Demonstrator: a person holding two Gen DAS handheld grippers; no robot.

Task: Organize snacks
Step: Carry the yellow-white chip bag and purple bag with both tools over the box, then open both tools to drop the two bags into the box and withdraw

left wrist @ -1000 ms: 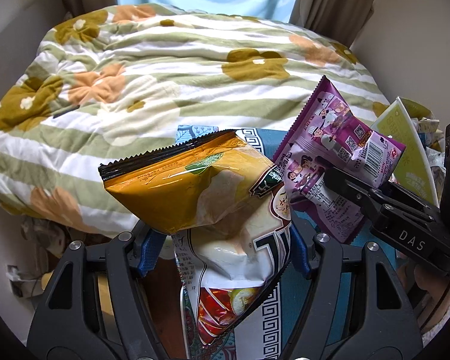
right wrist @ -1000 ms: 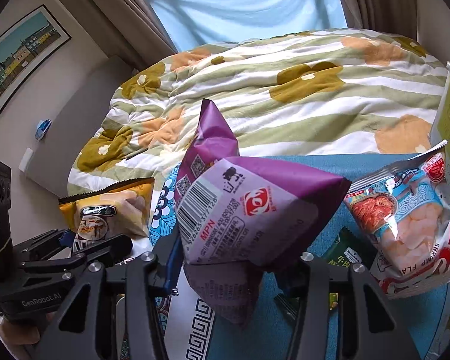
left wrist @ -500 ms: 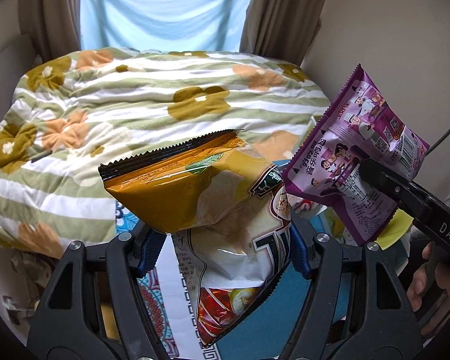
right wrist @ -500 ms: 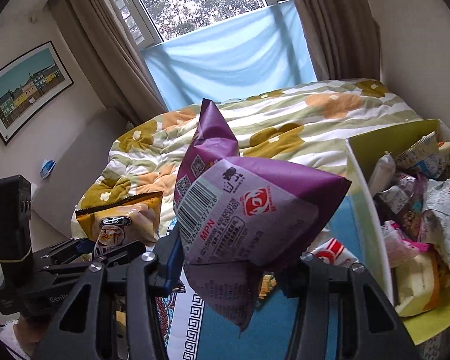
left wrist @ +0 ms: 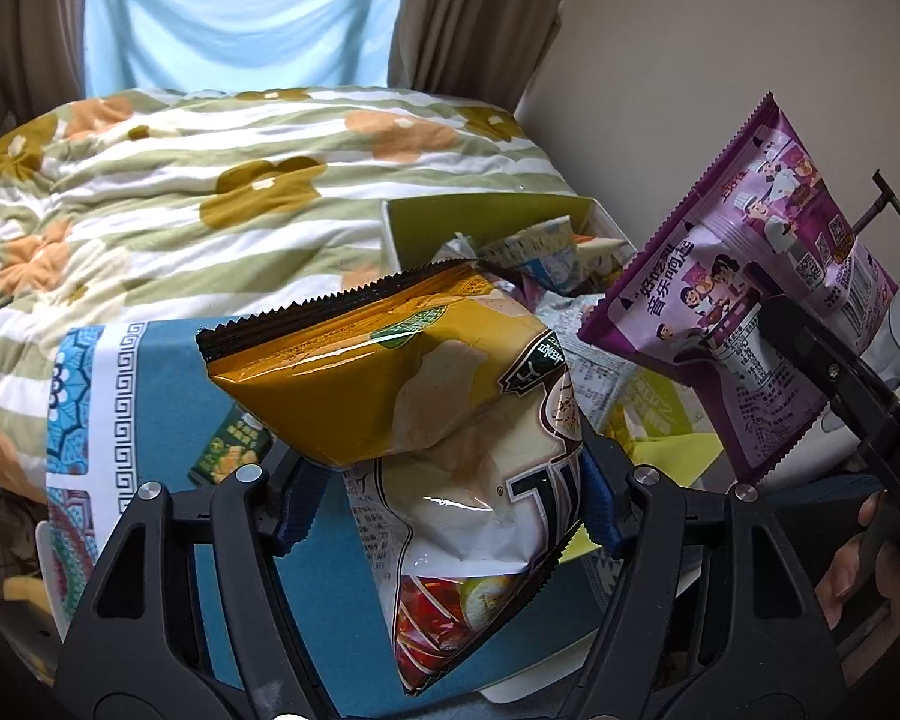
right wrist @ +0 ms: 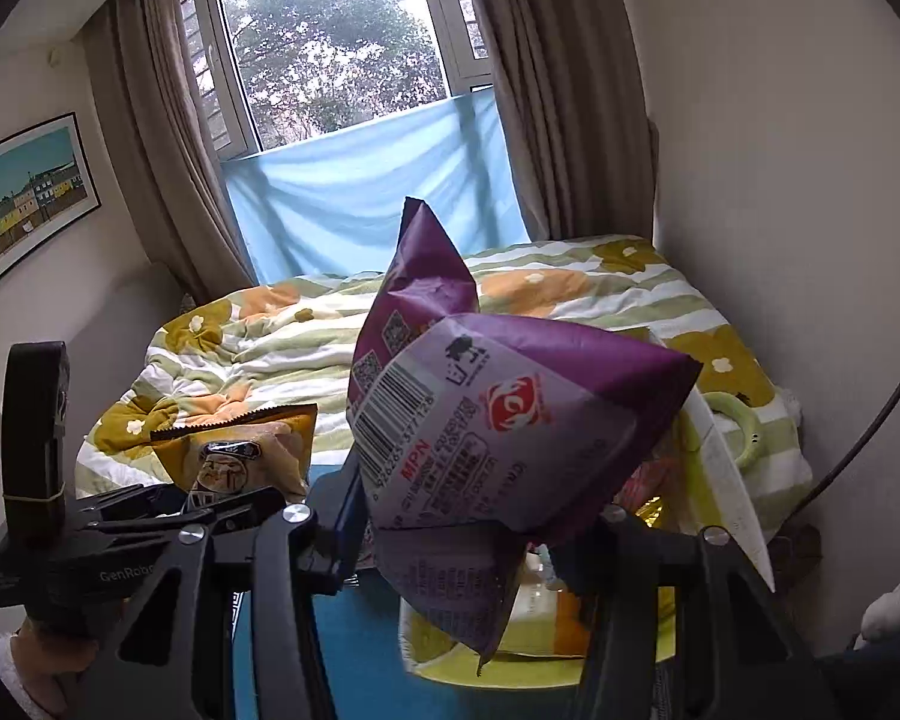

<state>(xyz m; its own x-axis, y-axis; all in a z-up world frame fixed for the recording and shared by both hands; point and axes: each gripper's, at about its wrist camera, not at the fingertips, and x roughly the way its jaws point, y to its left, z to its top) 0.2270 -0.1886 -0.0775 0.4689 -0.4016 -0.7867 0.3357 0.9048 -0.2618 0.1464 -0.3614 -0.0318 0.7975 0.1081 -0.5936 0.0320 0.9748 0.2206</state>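
The left gripper point(left wrist: 444, 498) is clamped on a yellow bag point(left wrist: 402, 372), held in the air over the blue cloth point(left wrist: 162, 372). The right gripper point(right wrist: 480, 546) pinches a purple bag point(right wrist: 510, 414), also aloft.

Landmark: the bin point(left wrist: 486, 210), a light-green box already crowded with packets, sitting on the cloth's far right side against the bed point(left wrist: 210, 180).

From the left gripper the bin lies ahead and to the right. From the right gripper it is directly below and ahead; the purple bag hangs over its rim point(right wrist: 726, 480). So the right hand looks nearer and should likely drop first. The purple bag's long axis runs steeply upward, corner down; the yellow bag's top seal tilts across, toward the bin.
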